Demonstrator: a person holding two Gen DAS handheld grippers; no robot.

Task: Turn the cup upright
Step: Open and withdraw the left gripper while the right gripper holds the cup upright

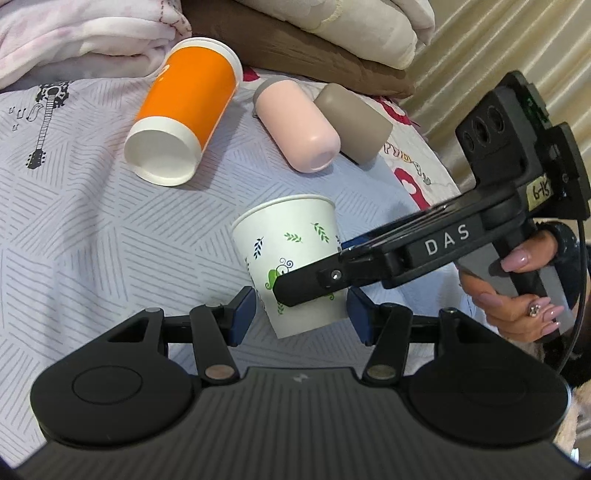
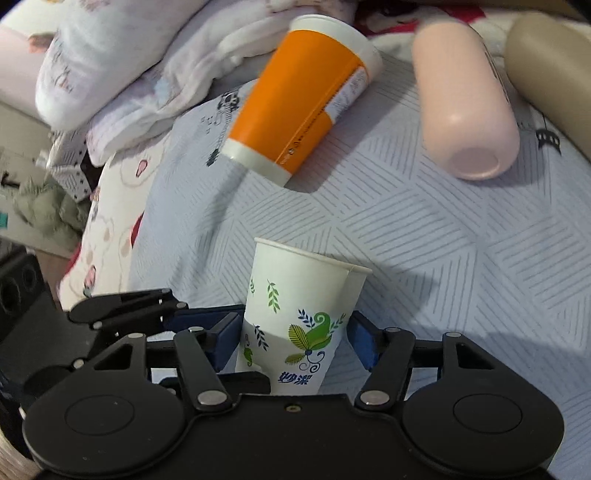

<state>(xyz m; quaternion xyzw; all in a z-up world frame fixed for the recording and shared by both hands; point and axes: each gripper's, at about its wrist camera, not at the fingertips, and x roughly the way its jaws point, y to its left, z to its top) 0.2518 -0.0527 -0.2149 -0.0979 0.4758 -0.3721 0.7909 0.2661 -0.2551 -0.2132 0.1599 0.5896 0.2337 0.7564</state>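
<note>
Left wrist view
- Cups: two. One white paper cup with leaf print; one orange cup with white bands.
- Bottles: two, one pink bottle and one taupe bottle, lying side by side and touching.
- Grippers: two. The left gripper shows its blue pads on either side of the white paper cup's base, spread with a small gap on each side, gripping nothing. The right gripper reaches in from the right, and its black finger lies across the cup's lower wall.
- Hand: one hand on the right gripper's handle.
- Surface: a pale bedspread with grey line pattern and a guitar print; folded blankets stacked at the far edge.
- Cup axis: mouth up and away, base down toward the camera, tilted a little left; long axis near vertical.

Right wrist view
- Cups: the same two. The white paper cup stands between the pads of the right gripper, which press its lower wall on both sides, clamped.
- Left gripper: its black linkage shows at the left, just beside the cup.
- Orange cup: on its side, rim away, well apart from the paper cup.
- Bottles: pink bottle and taupe bottle, on their sides at upper right.
- Surface: bedspread; rumpled white bedding at upper left.
- Cup axis: rim uppermost, leaning slightly.
</note>
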